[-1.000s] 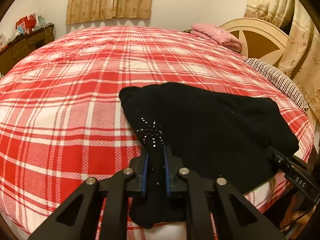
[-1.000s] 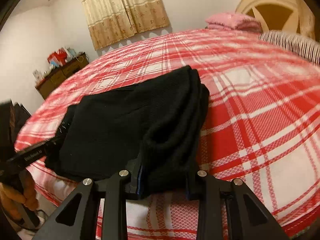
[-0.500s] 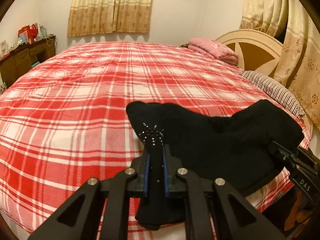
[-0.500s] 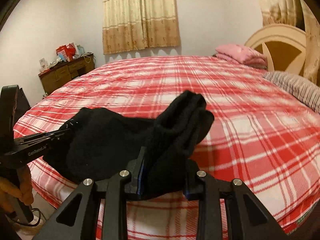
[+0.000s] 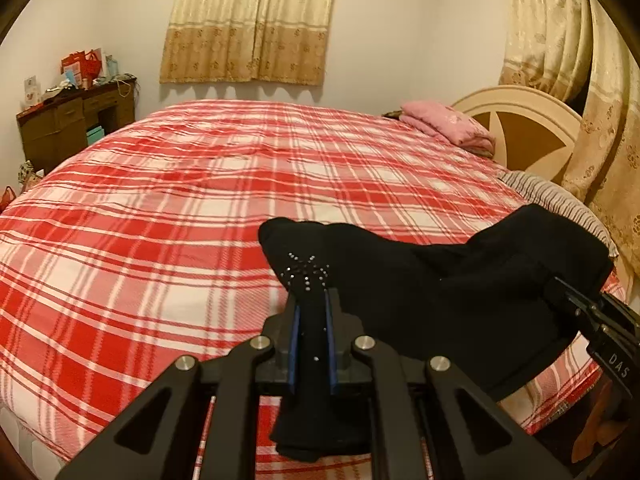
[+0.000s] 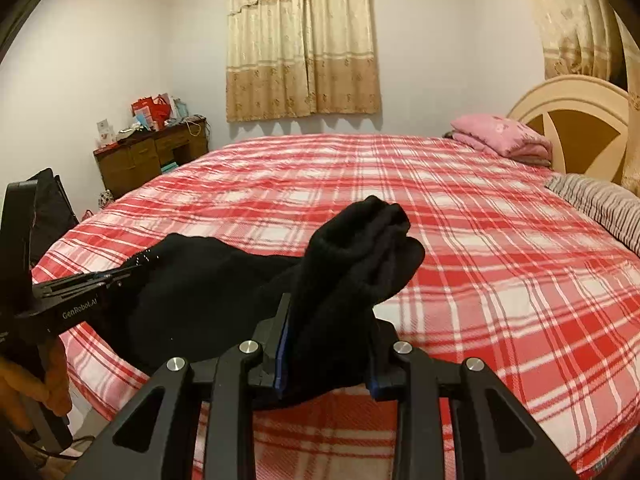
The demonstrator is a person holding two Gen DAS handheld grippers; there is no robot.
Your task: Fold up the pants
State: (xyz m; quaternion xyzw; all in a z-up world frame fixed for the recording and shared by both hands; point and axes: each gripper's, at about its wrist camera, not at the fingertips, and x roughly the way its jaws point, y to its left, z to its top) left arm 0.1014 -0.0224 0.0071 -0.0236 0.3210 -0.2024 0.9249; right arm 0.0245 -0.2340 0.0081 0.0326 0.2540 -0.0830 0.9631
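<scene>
Hand-held grippers (image 5: pixel 311 334) (image 6: pixel 326 354) clamp black pants (image 5: pixel 440 296) above plaid bed (image 5: pixel 160 220).

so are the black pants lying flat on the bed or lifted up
Lifted, not flat: the black pants hang bunched between the left tongs and right tongs, both clamped on the fabric, sagging over the edge of the plaid bed.

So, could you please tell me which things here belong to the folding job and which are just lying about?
In use:
black pants
left gripper
right gripper
plaid bed

Lying about:
pink blanket
striped pillow
cluttered desk
</scene>
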